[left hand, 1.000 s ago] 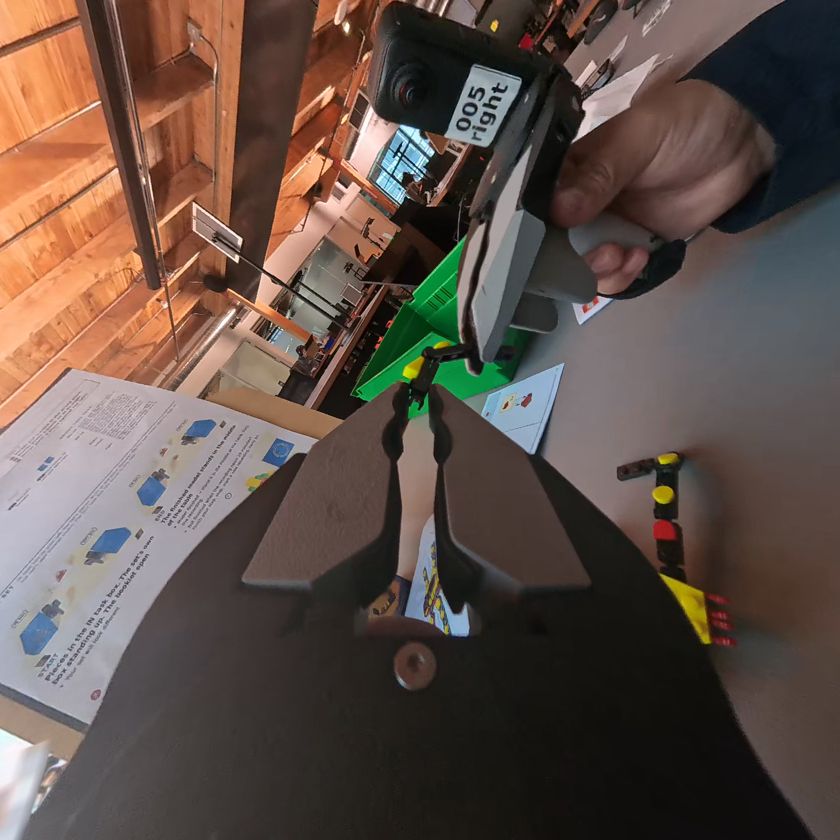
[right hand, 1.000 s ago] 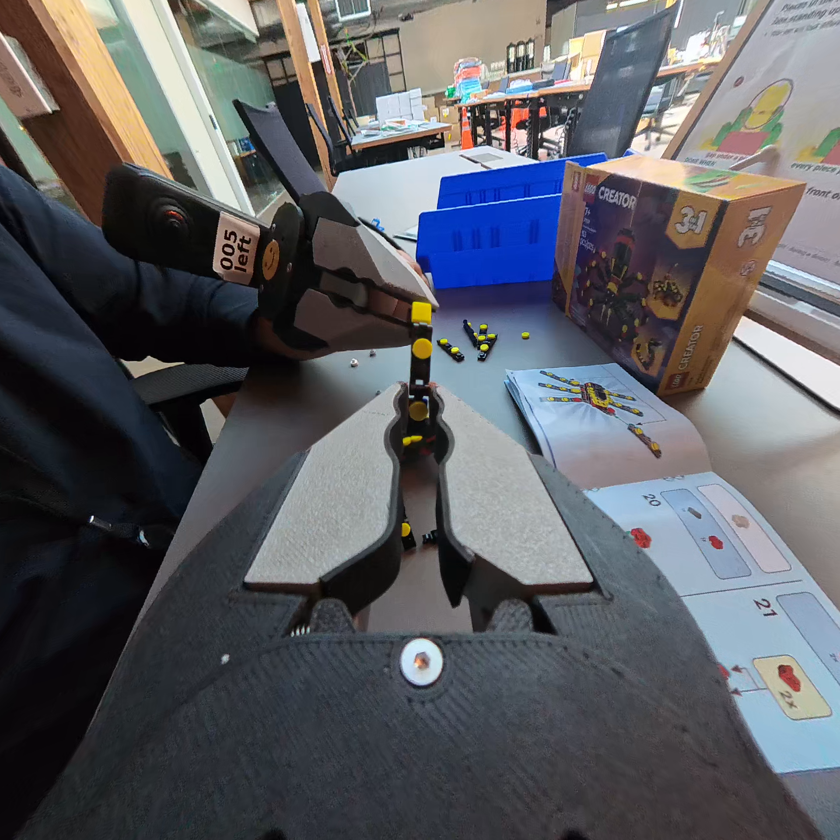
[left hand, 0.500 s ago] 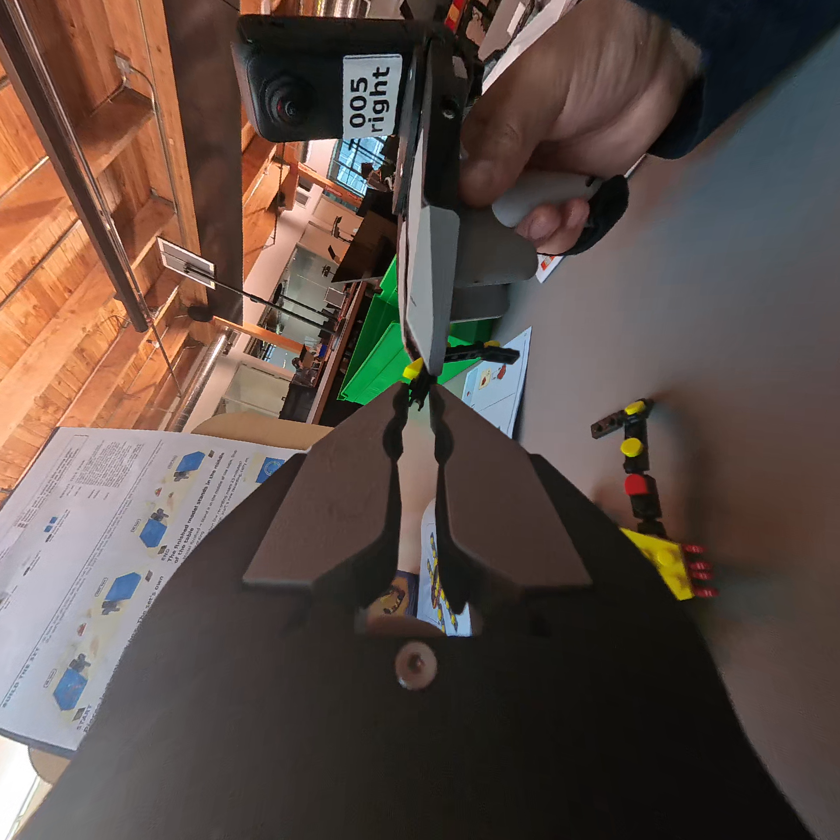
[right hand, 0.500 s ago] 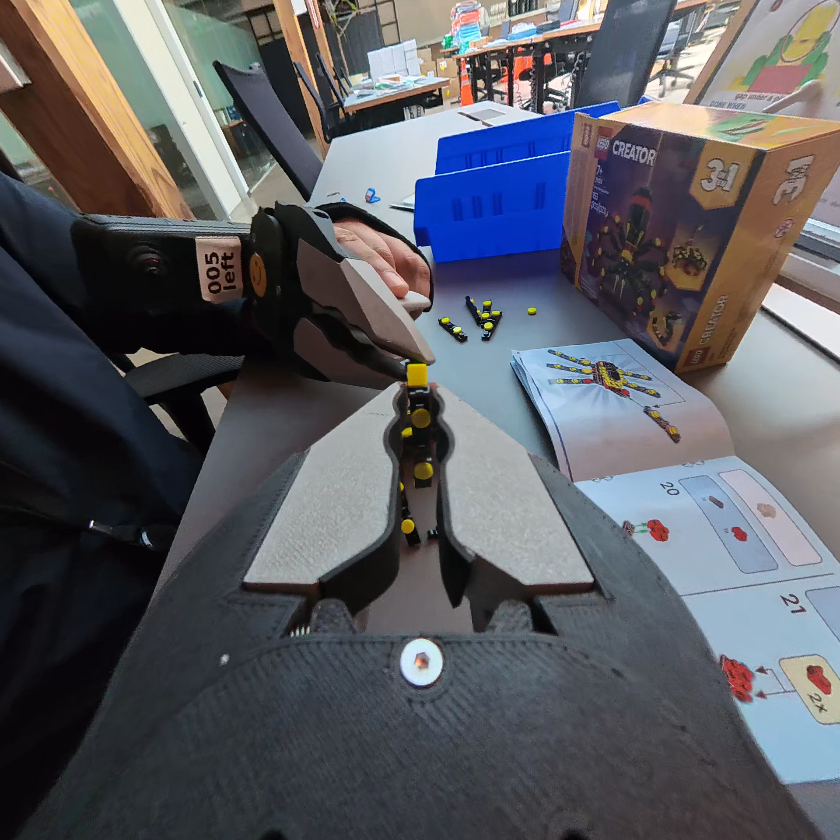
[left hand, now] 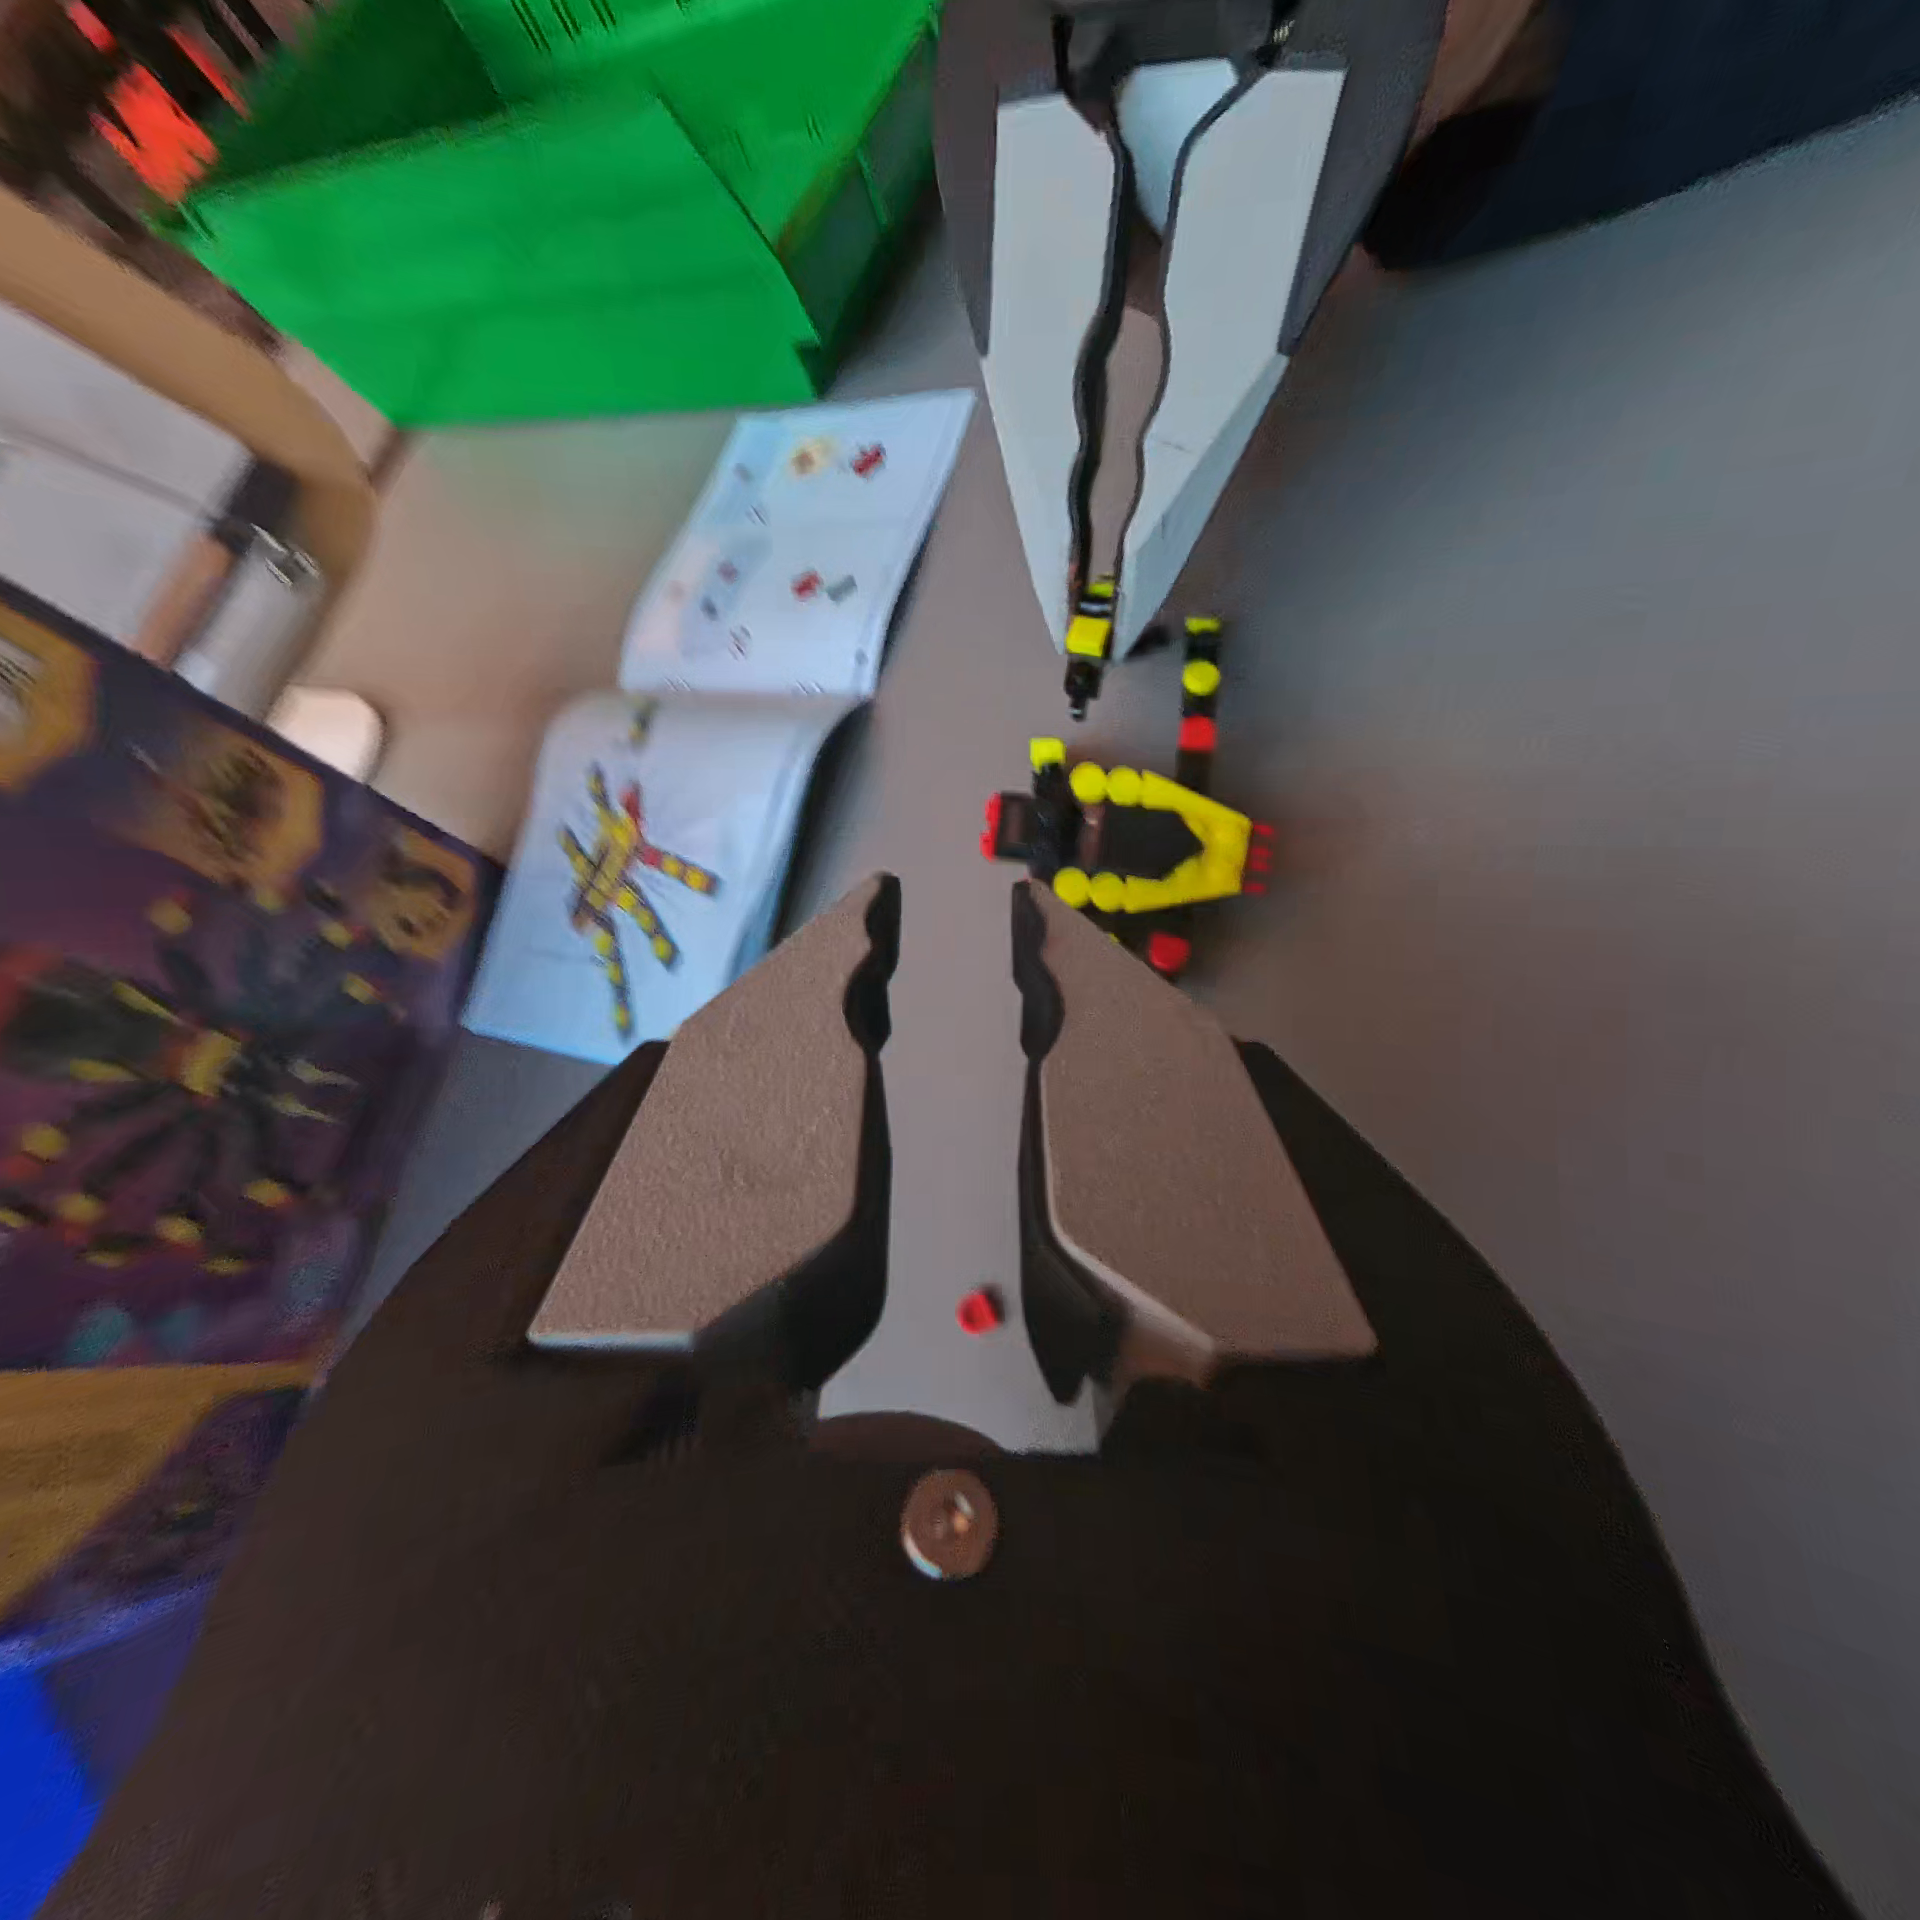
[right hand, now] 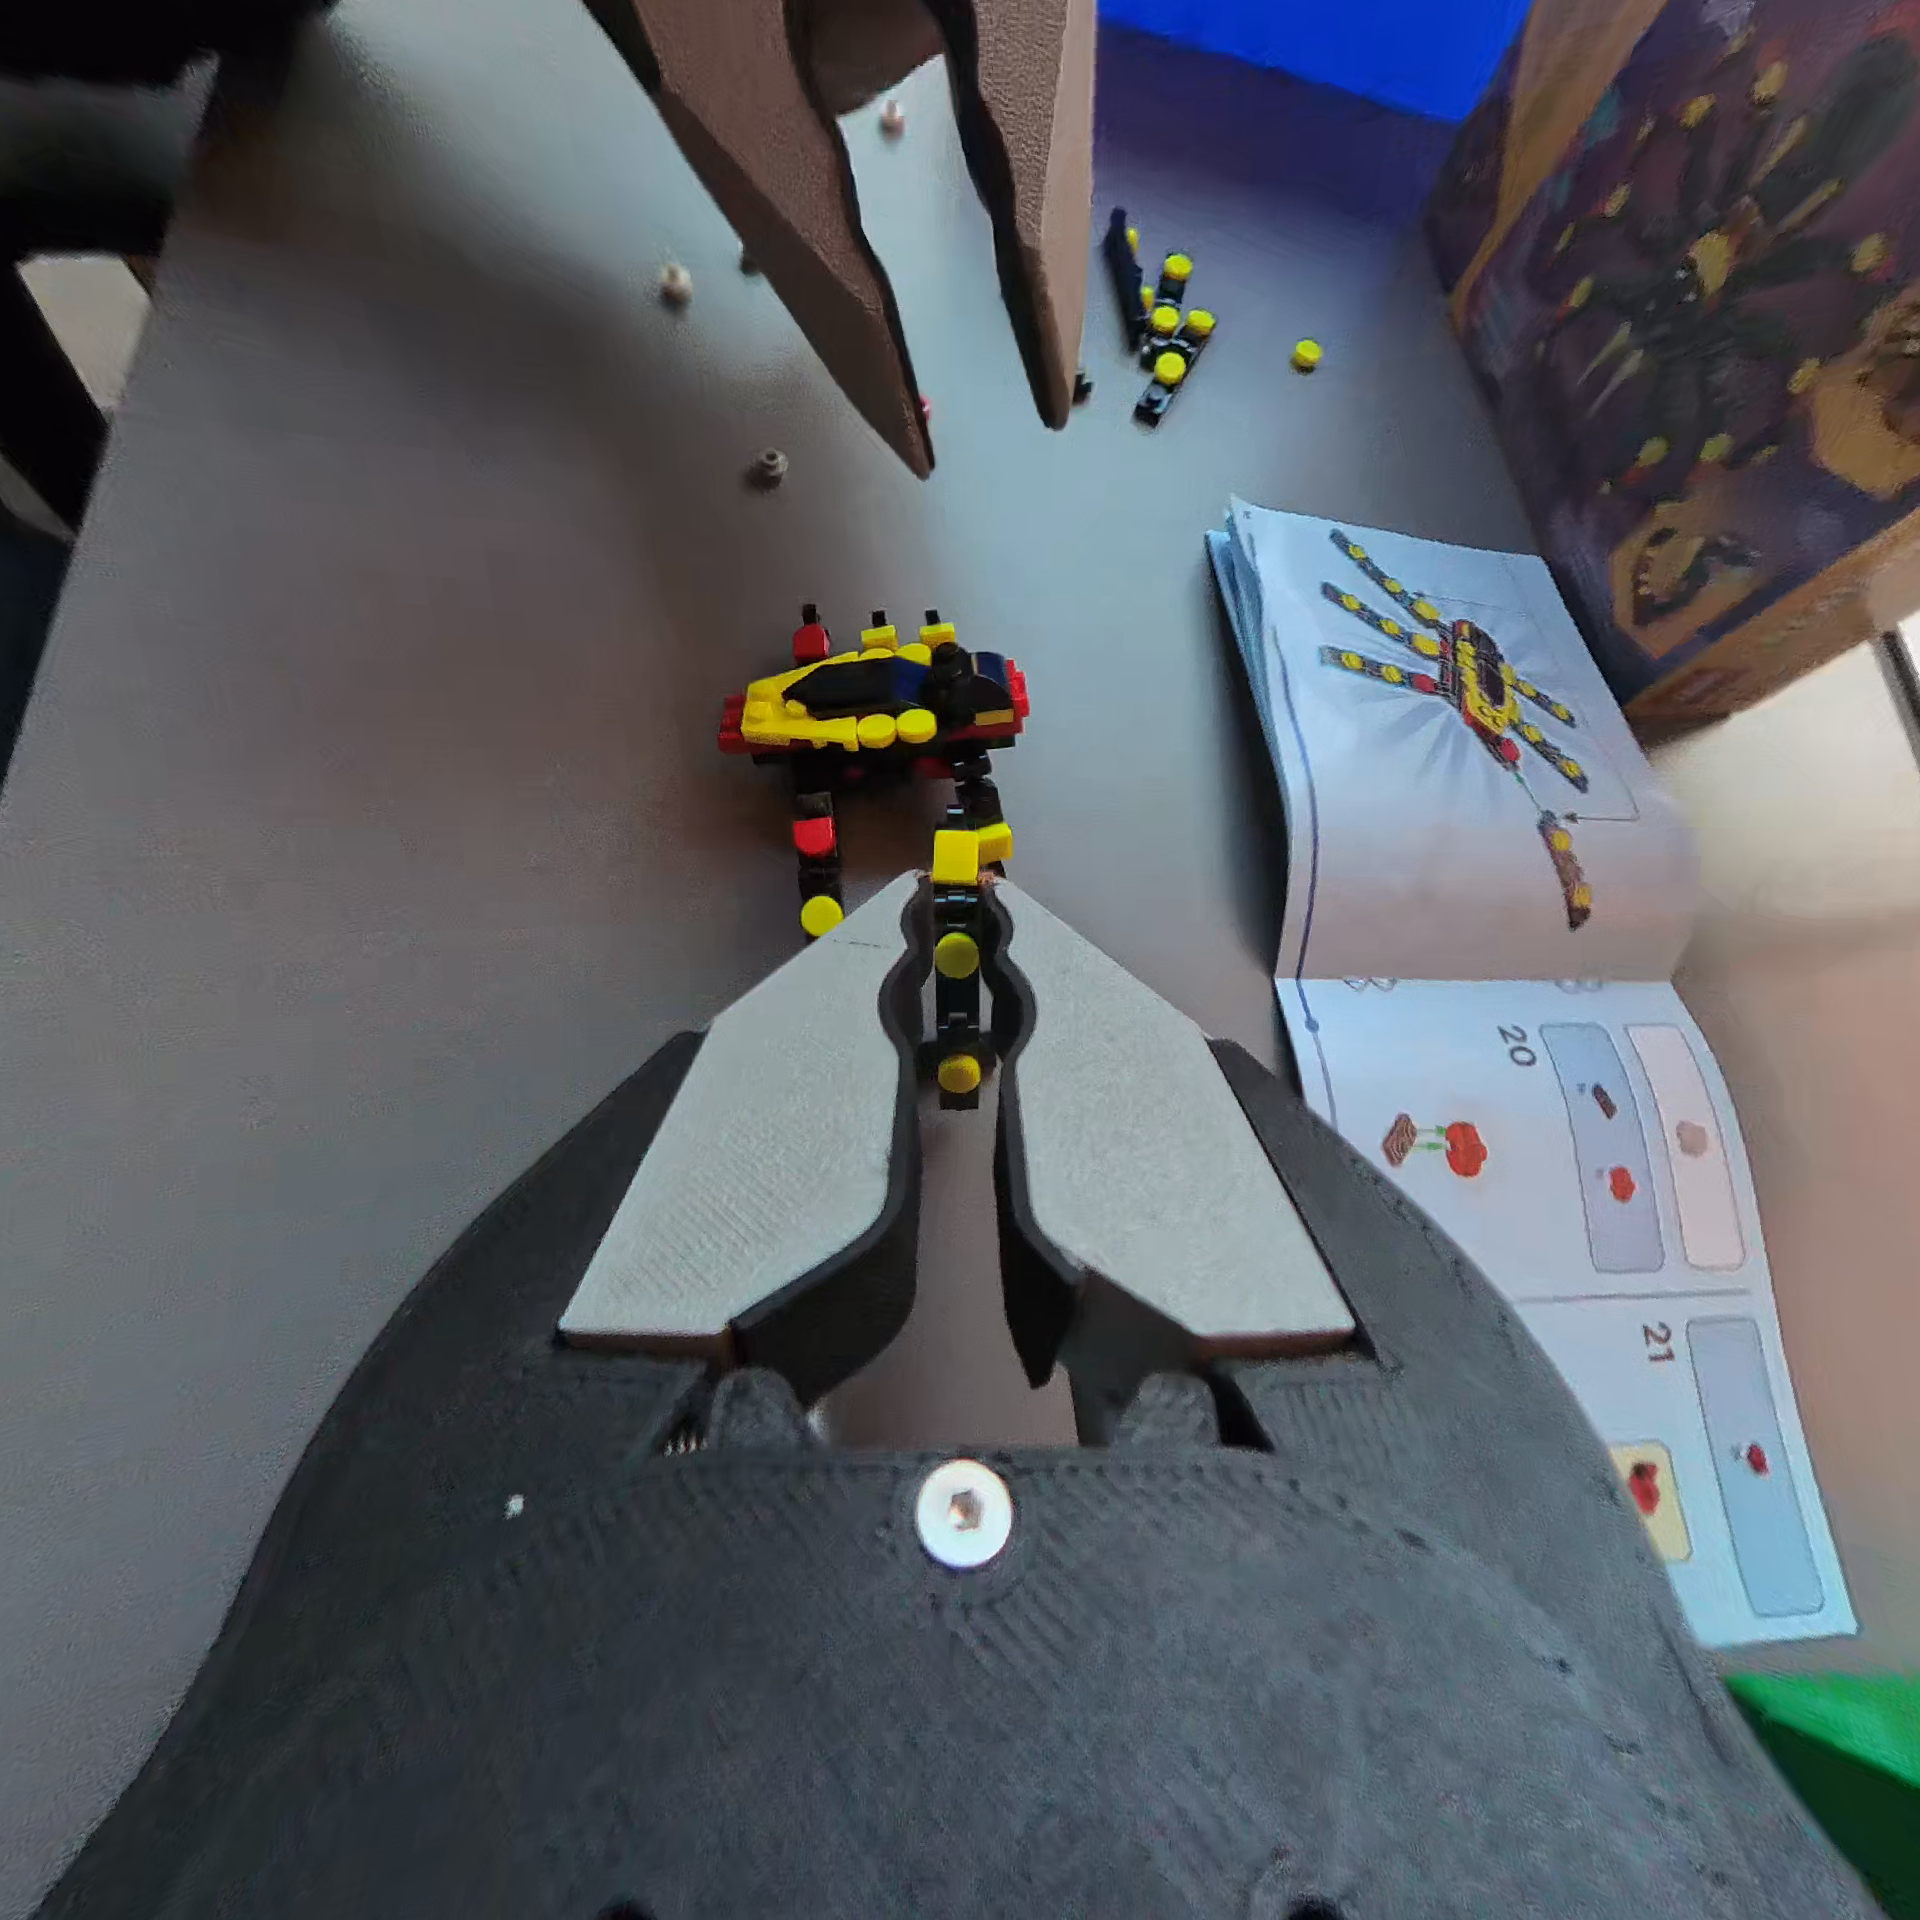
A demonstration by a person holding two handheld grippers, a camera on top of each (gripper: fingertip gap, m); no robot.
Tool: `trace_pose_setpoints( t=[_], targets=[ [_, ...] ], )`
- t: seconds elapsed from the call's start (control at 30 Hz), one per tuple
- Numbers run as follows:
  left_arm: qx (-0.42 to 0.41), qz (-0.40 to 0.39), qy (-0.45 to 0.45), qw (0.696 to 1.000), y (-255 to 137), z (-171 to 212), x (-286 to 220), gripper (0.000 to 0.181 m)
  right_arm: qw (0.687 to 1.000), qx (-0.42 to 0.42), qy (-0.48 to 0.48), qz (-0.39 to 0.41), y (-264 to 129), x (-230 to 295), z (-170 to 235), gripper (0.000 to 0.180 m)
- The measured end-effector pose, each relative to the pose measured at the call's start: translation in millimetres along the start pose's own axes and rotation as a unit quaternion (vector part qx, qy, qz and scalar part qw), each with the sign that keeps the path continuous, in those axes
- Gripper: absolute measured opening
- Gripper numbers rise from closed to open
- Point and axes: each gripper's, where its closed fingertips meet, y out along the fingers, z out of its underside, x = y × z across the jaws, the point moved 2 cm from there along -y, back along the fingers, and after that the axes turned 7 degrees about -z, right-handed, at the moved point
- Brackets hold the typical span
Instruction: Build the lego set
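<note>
The yellow, black and red spider body (right hand: 873,696) lies on the grey table; it also shows in the left wrist view (left hand: 1132,842). One leg with red and yellow studs (right hand: 816,842) sticks out of its near side. My right gripper (right hand: 956,894) is shut on a black leg with yellow studs (right hand: 956,977), and the leg's far end reaches the body's near right corner. My left gripper (left hand: 951,914) is open and empty, just left of the body. It shows at the top of the right wrist view (right hand: 987,436), beyond the body.
An open instruction booklet (right hand: 1455,831) lies right of the body, with the set's box (right hand: 1714,312) and a blue bin (right hand: 1299,52) behind it. Loose black and yellow pieces (right hand: 1164,322) lie near the left gripper. A small red piece (left hand: 977,1311) lies under it. A green bin (left hand: 520,208) stands beyond the booklet. The small red piece (left hand: 977,1311) is closer to my left gripper, around 9 cm from its tips; the right tips are 15 cm off.
Both grippers have tipped down toward the table. My left gripper let go of the leg and opened. My right gripper carried the leg down to the spider body.
</note>
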Motion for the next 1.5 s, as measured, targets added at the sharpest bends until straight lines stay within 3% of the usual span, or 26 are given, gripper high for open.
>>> trace_pose_setpoints(
  t=[0.13, 0.37, 0.67, 0.83, 0.97, 1.13, 1.5],
  targets=[
    [0.045, 0.068, -0.076, 0.994, 7.5, 25.1, -14.7, 0.028, 0.999, 0.017, -0.017, -0.037, 13.0, 5.5, 1.8, 0.005],
    [0.076, 0.119, -0.082, 0.987, 26.1, 36.1, -28.3, 0.026, 0.999, 0.005, -0.038, -0.034, 13.6, 6.4, -0.2, 0.005],
    [0.029, 0.178, -0.158, 0.971, 22.2, 19.1, -28.6, 0.027, 0.996, -0.022, -0.060, -0.054, 11.6, 13.4, 0.0, 0.005],
    [0.044, 0.188, -0.153, 0.969, 29.6, 19.3, -31.1, 0.025, 0.996, -0.032, -0.060, -0.050, 8.7, 11.8, 0.2, 0.005],
    [0.046, 0.197, -0.157, 0.967, 30.0, 20.0, -31.6, 0.014, 0.997, -0.040, -0.051, -0.049, 7.0, 10.1, 1.5, 0.005],
    [0.053, 0.206, -0.158, 0.964, 31.1, 21.3, -33.5, 0.020, 0.996, -0.042, -0.059, -0.056, 8.1, 12.8, 0.8, 0.005],
    [0.053, 0.211, -0.146, 0.965, 32.1, 21.2, -35.0, 0.015, 0.994, -0.043, -0.065, -0.074, 9.0, 14.3, 0.6, 0.005]
  ],
)
